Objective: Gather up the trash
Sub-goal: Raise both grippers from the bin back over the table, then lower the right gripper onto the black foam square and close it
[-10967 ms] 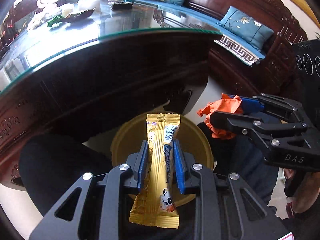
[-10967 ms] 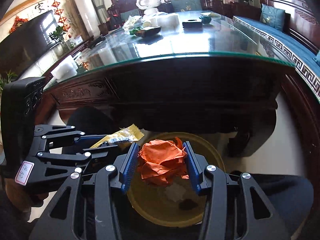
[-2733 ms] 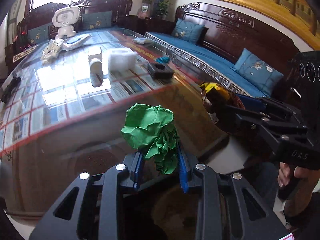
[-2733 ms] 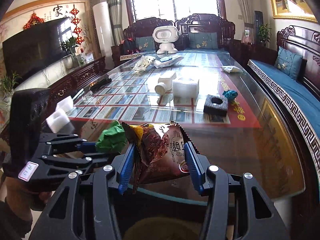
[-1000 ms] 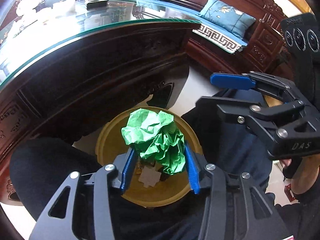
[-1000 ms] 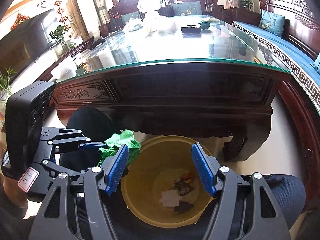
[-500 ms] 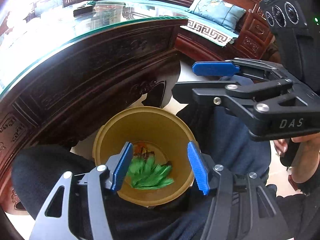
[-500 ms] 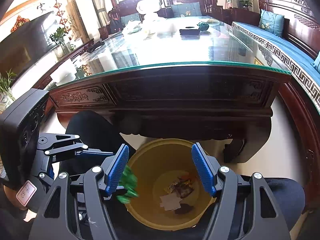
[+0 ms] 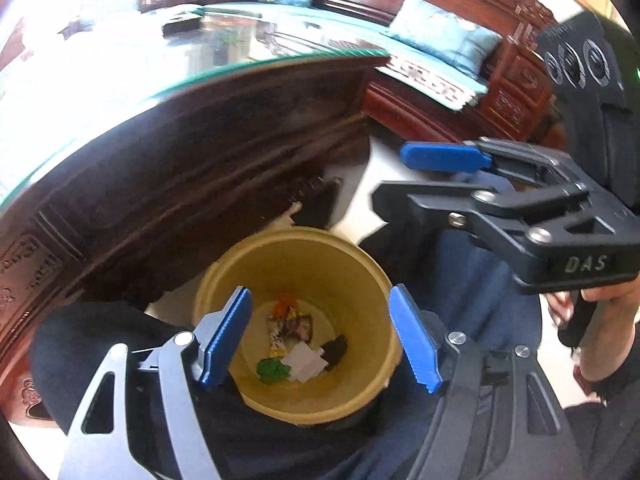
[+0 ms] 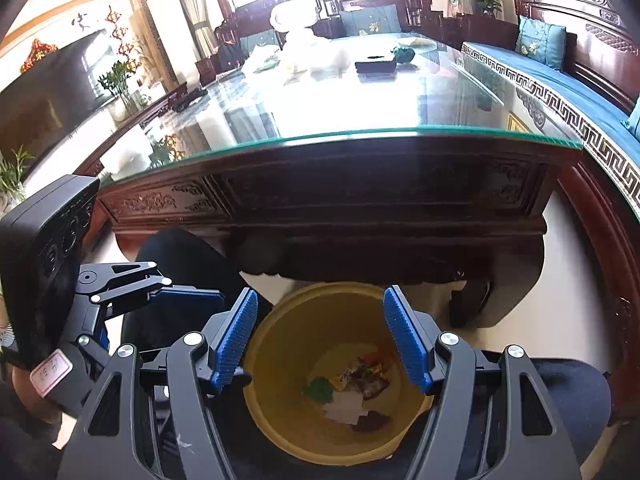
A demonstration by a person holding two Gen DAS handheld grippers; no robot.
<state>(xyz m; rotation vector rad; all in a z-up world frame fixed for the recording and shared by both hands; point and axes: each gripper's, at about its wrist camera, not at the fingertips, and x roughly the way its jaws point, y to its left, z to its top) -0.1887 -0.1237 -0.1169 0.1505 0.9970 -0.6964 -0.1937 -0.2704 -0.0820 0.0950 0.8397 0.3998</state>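
**Green wad dropped, both tongs empty over the bin**

The left tongs (image 9: 320, 336) have just been opening and now stand wide with nothing between them. The green wad (image 9: 273, 369) lies at the bottom of the yellow bin (image 9: 362, 266), beside a white scrap (image 9: 306, 364) and wrappers (image 9: 289, 322). The right tongs (image 10: 322, 336) gape empty above the same bin. This drop looks finished. Next, I judge, both hands should rise to the glass worktop (image 10: 320, 116) and look for more trash; the items there are too washed out to identify.
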